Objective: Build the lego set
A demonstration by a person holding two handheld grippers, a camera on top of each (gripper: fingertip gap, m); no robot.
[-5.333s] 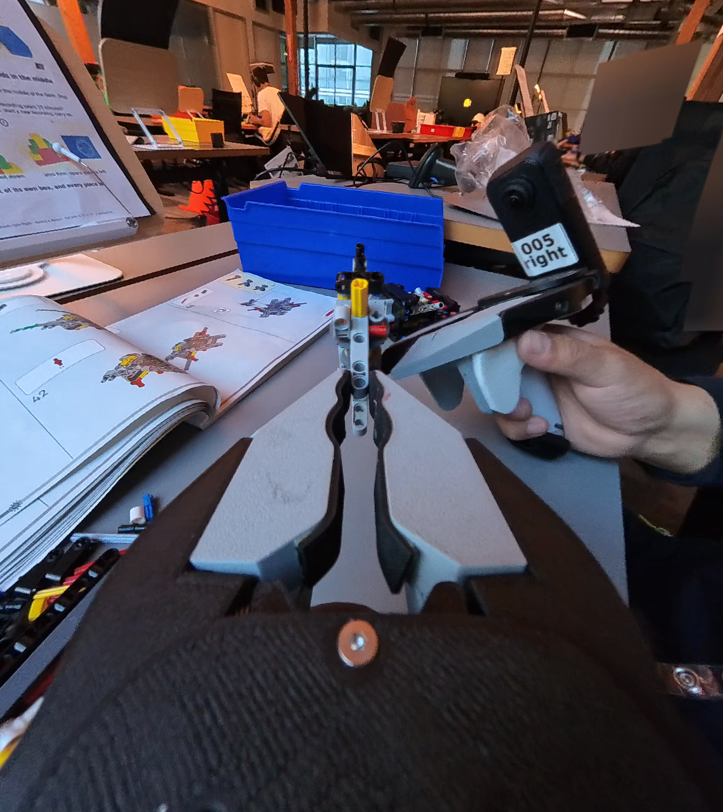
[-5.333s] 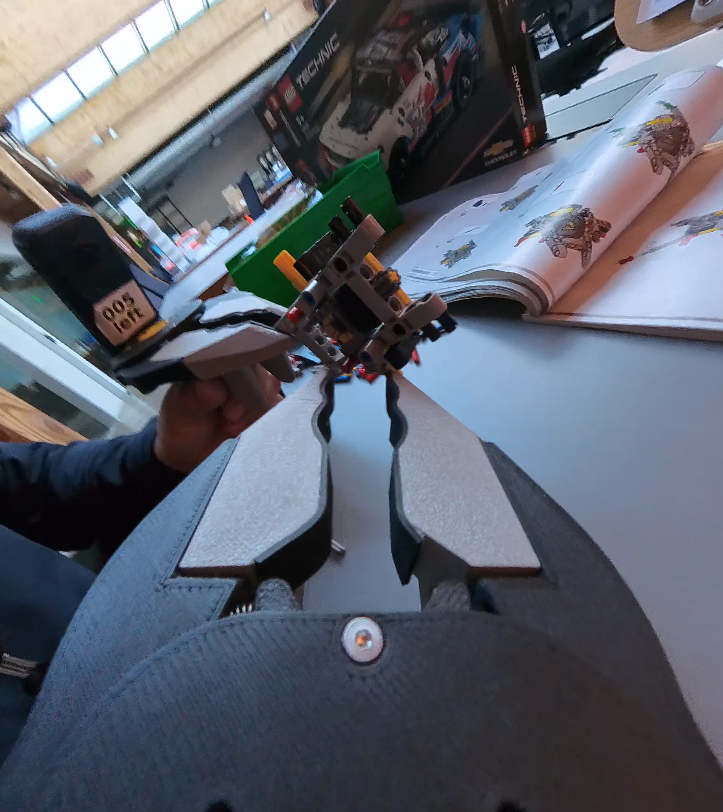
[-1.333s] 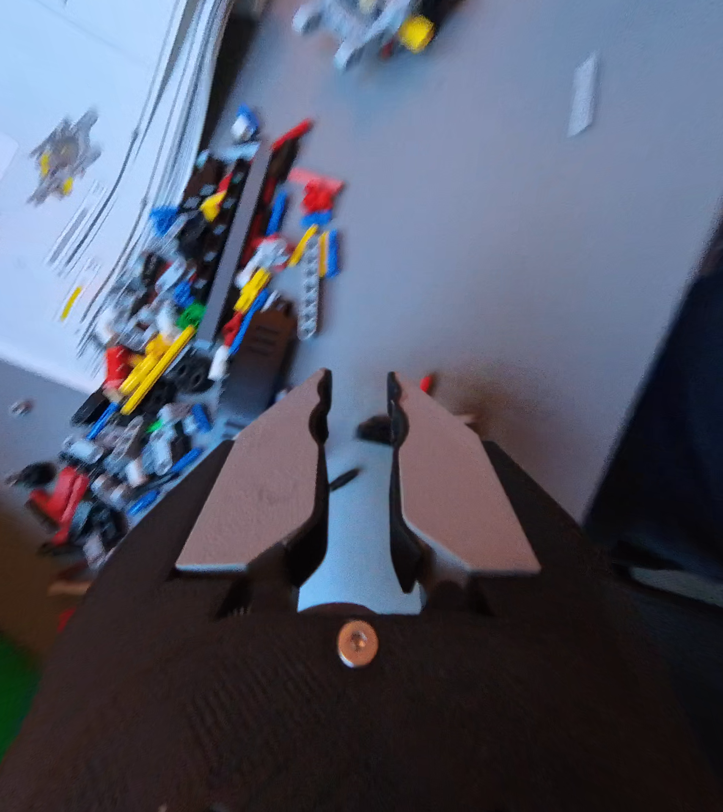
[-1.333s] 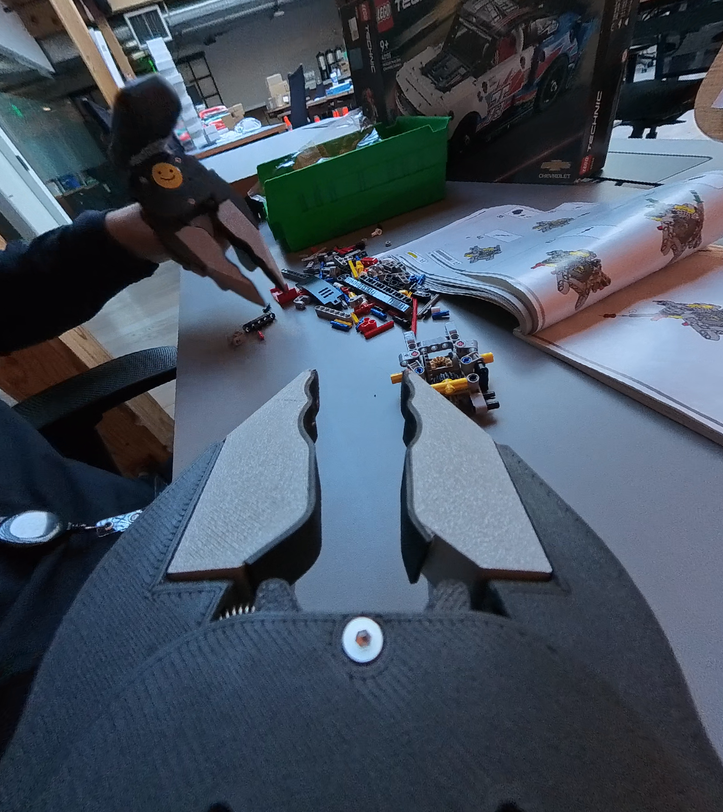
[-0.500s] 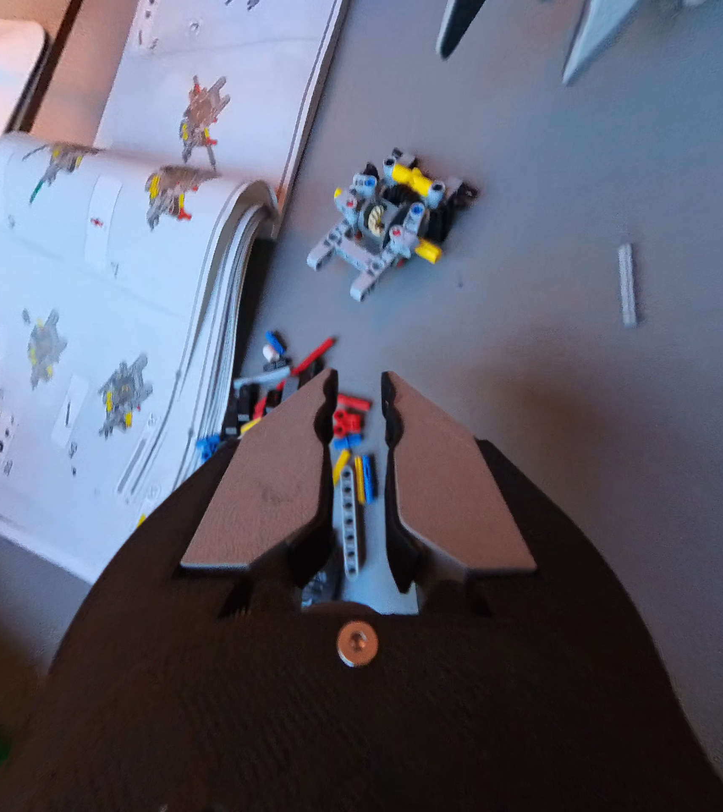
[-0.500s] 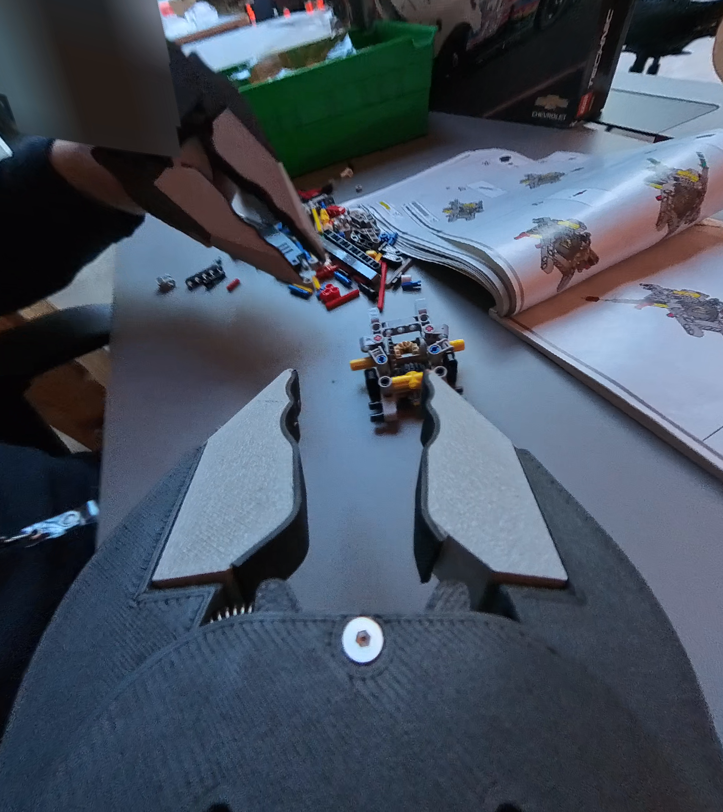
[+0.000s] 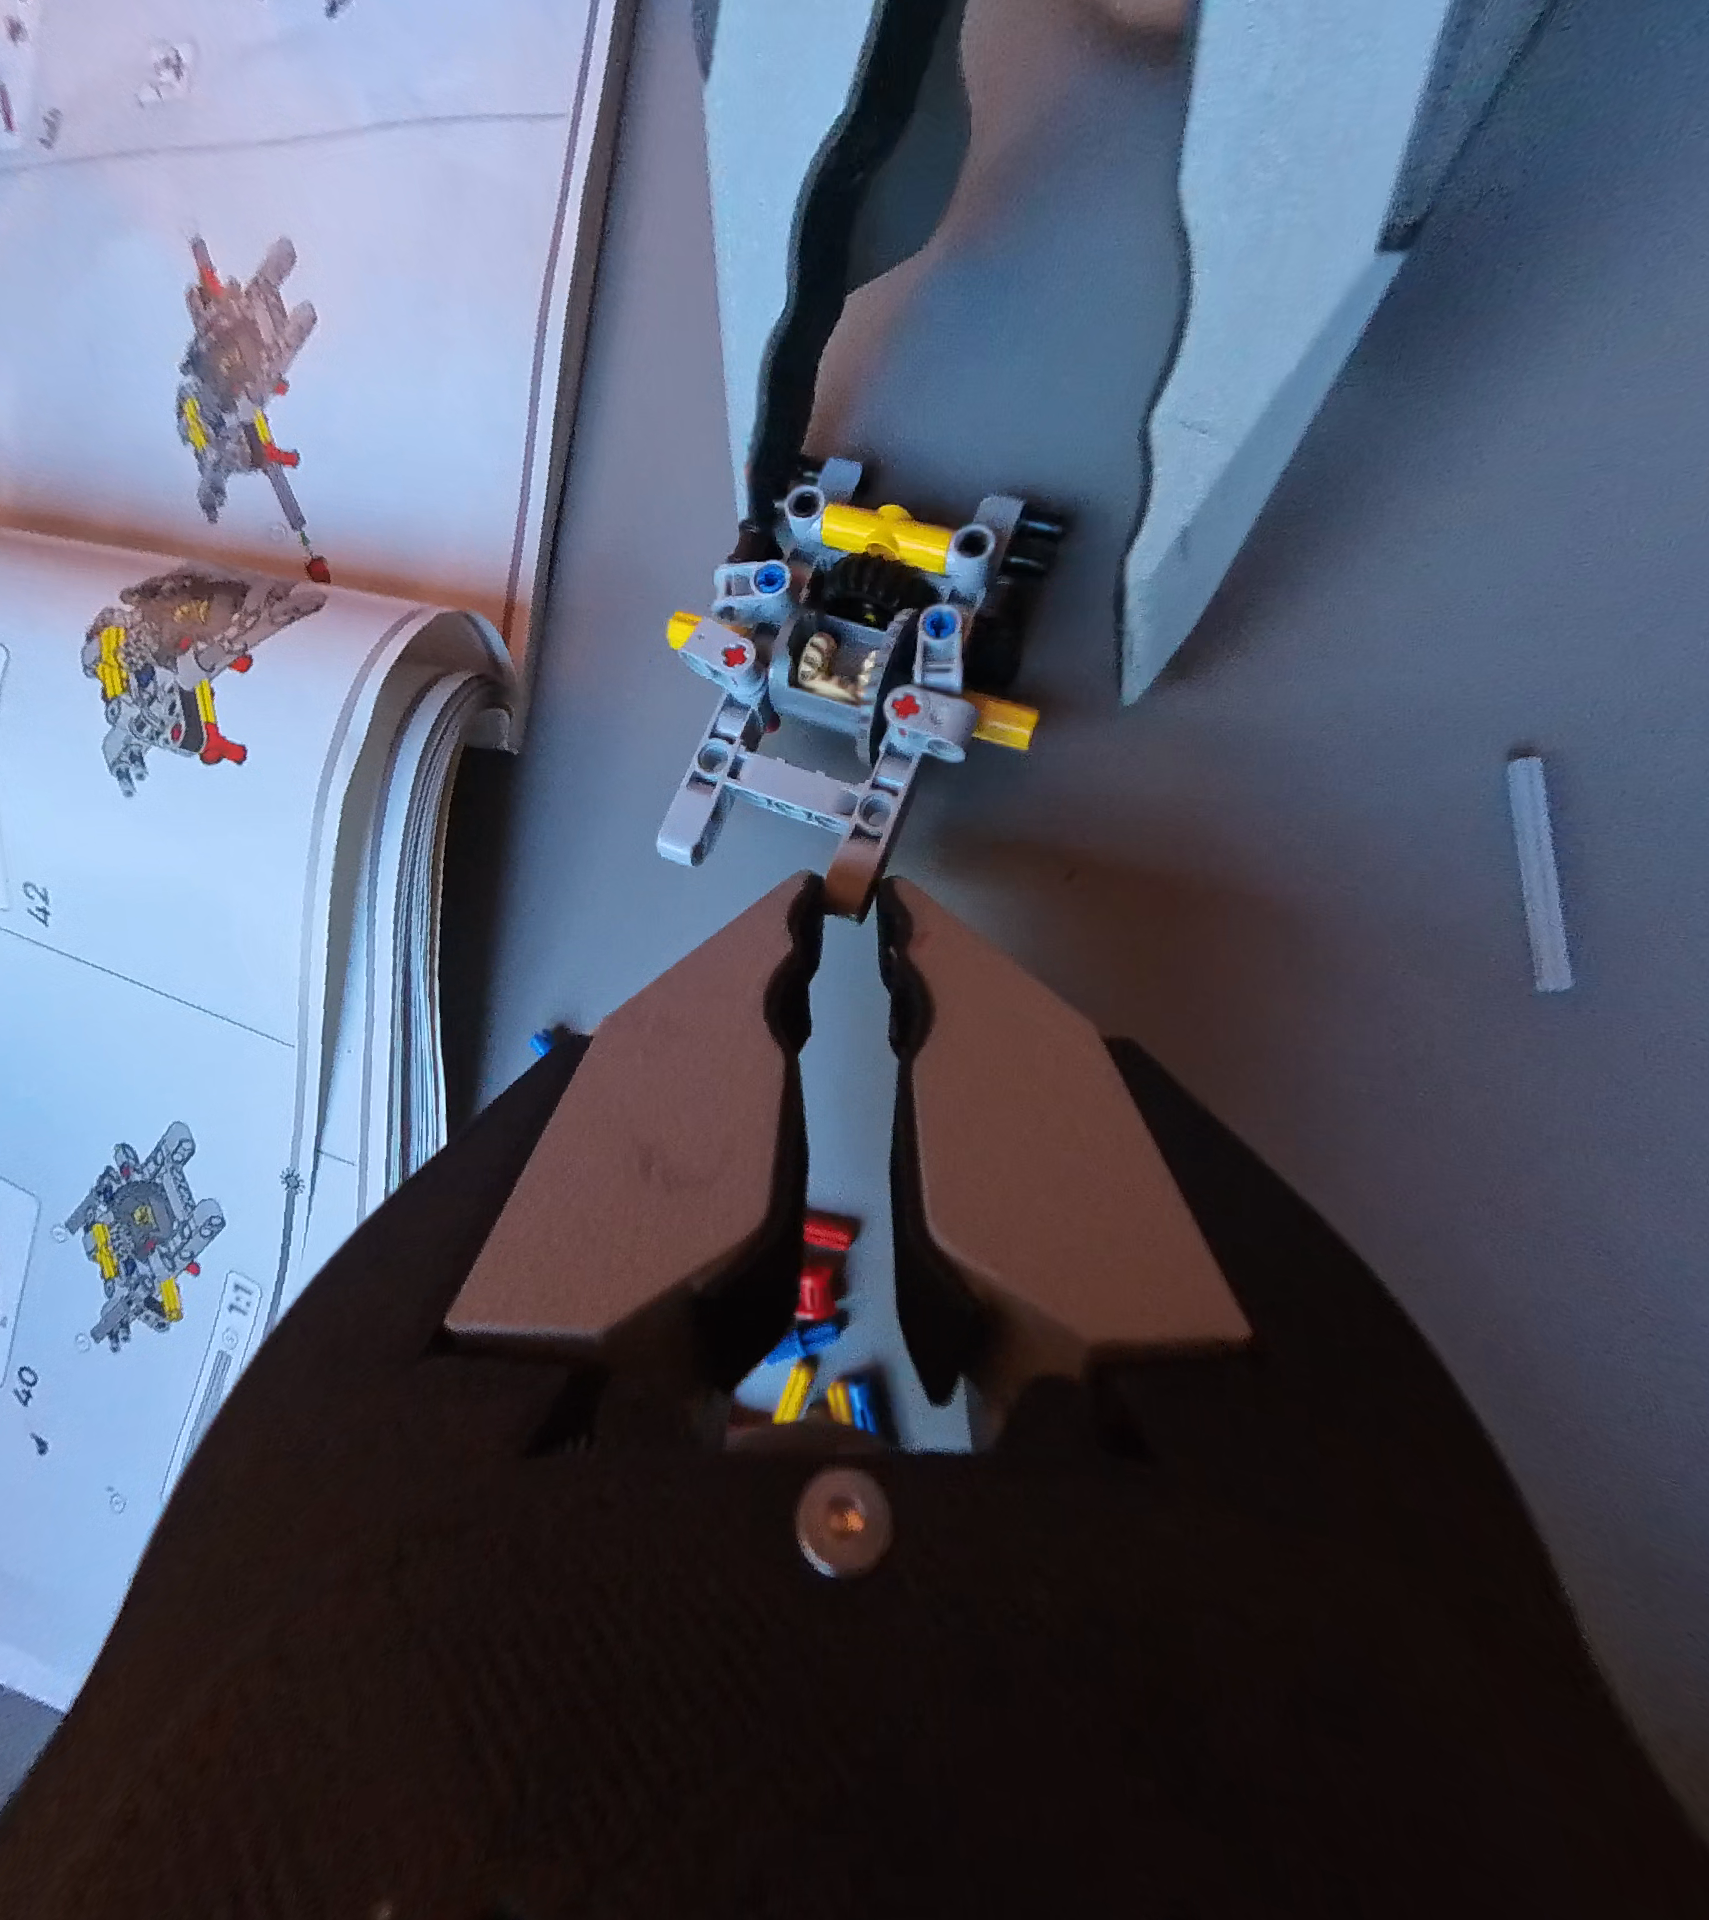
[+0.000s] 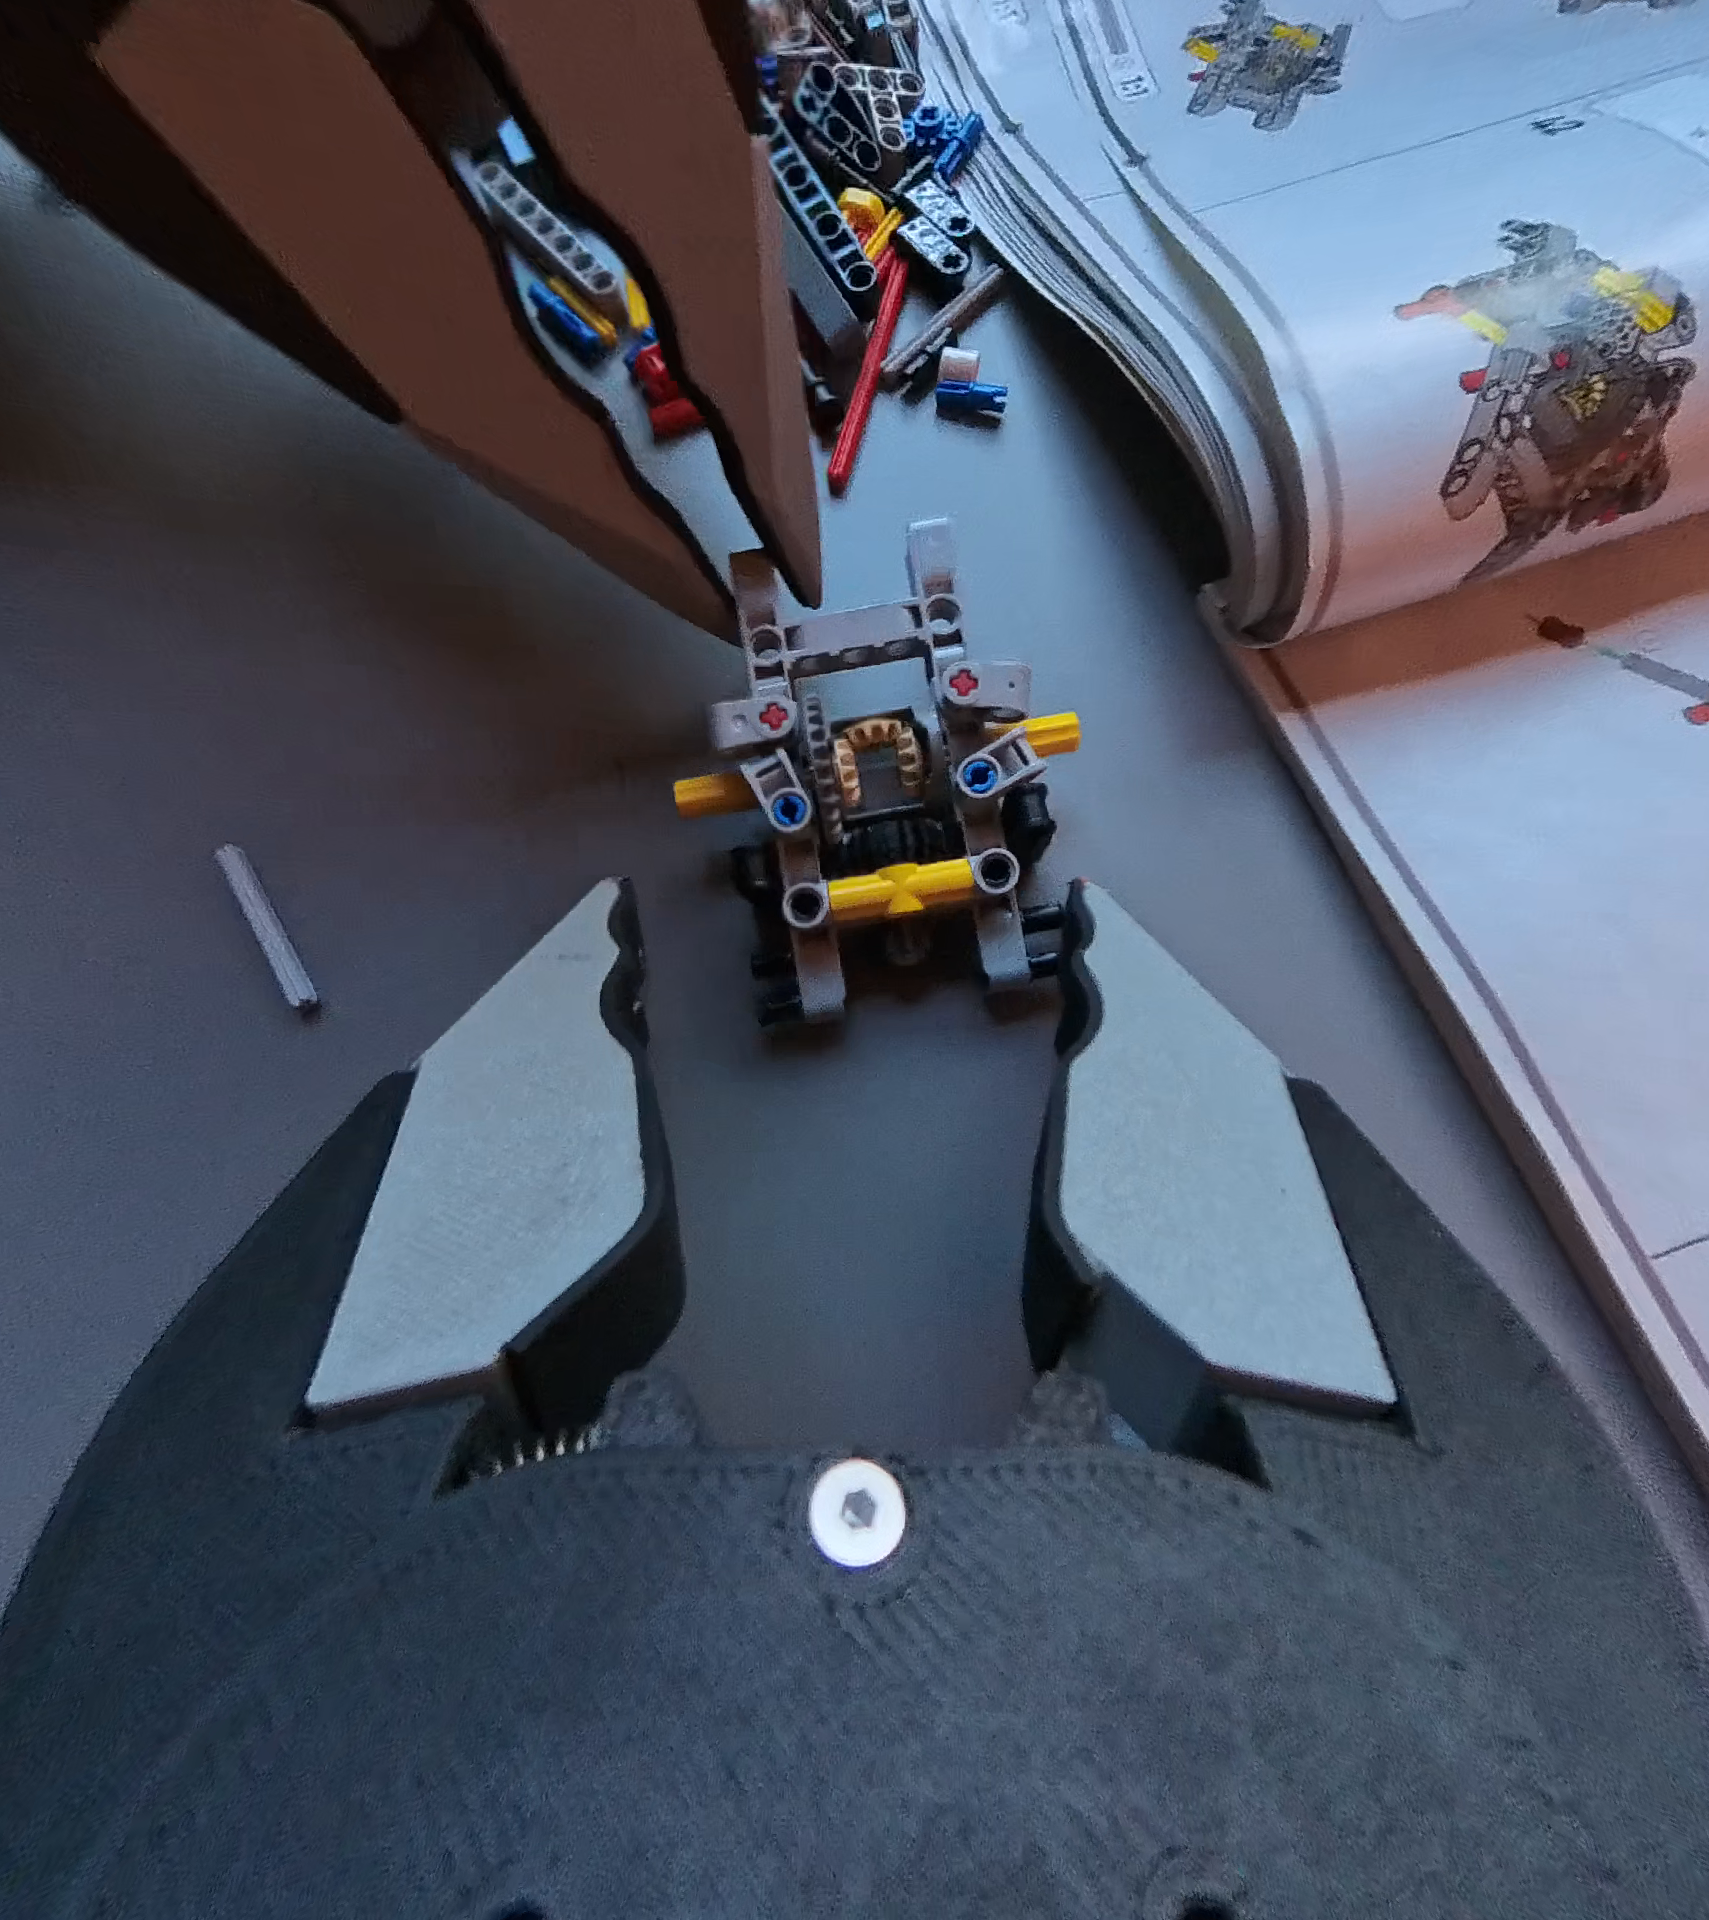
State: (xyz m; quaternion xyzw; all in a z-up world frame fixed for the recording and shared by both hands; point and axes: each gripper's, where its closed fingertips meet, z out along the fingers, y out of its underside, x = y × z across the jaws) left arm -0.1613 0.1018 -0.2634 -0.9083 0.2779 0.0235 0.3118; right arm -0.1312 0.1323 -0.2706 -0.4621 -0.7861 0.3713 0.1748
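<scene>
— Left claw (image 7: 845, 902) has pinched the tip of one grey beam leg on that little gear assembly (image 7: 845, 665), hasn't it?

— Looks so from here: both fingertips sit against the end of the leg, clenched on it, while the assembly lies flat on the grey surface (image 7: 1349, 1143), right beside the open instruction booklet (image 7: 154, 727).

— And the right claw (image 8: 850, 935)?

— Spread wide, gripping nothing. Its fingers stand either side of the opposite end of the assembly, the one with the yellow axle; one finger is close by the black pins, the other stands well clear.

— Anything else close by?

— Under the left claw there are small loose pieces (image 7: 819, 1320), red, blue and yellow. Further out a single grey rod (image 7: 1539, 873) lies alone on the surface, well apart from the assembly. Behind the left claw, by the booklet's edge, is a bigger pile of mixed parts (image 8: 881, 208) with a long red axle sticking out
</scene>
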